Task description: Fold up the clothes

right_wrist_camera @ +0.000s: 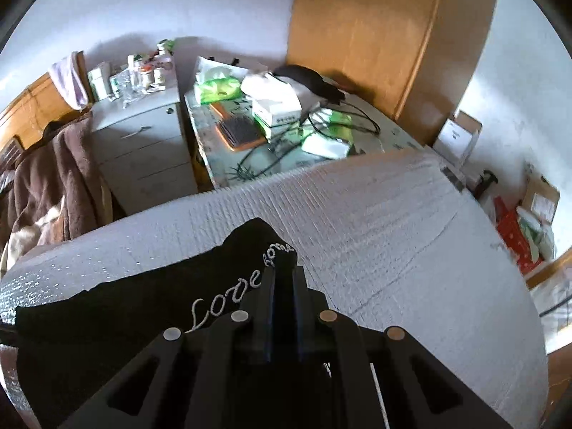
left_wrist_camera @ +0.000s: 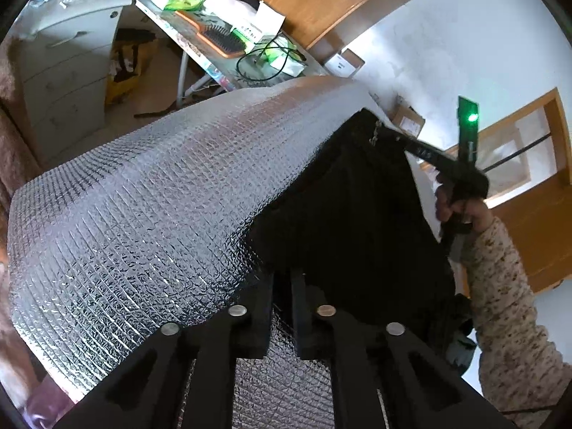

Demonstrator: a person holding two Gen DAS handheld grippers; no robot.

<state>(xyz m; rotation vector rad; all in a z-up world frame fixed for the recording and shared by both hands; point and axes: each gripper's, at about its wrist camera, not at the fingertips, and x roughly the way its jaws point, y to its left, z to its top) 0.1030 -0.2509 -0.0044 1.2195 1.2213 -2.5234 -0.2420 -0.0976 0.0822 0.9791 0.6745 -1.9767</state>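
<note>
A black garment (left_wrist_camera: pixel 343 214) with white "Love" lettering lies on a silver quilted mat (left_wrist_camera: pixel 143 196), lifted along one edge. In the left wrist view my left gripper (left_wrist_camera: pixel 283 282) is shut on its near edge. At the far corner the right gripper (left_wrist_camera: pixel 395 137) pinches the cloth, held by a hand (left_wrist_camera: pixel 454 207) in a speckled sleeve. In the right wrist view the right gripper (right_wrist_camera: pixel 282 271) is shut on a raised peak of the garment (right_wrist_camera: pixel 107 321), which drapes down to the left over the mat (right_wrist_camera: pixel 393 221).
Behind the mat stands a side table (right_wrist_camera: pixel 221 164) with a hairbrush (right_wrist_camera: pixel 239 132), boxes and cables. A white drawer cabinet (right_wrist_camera: pixel 150 157) and a brown blanket (right_wrist_camera: pixel 53 186) are to the left. A wooden wardrobe (right_wrist_camera: pixel 357 35) and cardboard boxes (right_wrist_camera: pixel 457 136) are to the right.
</note>
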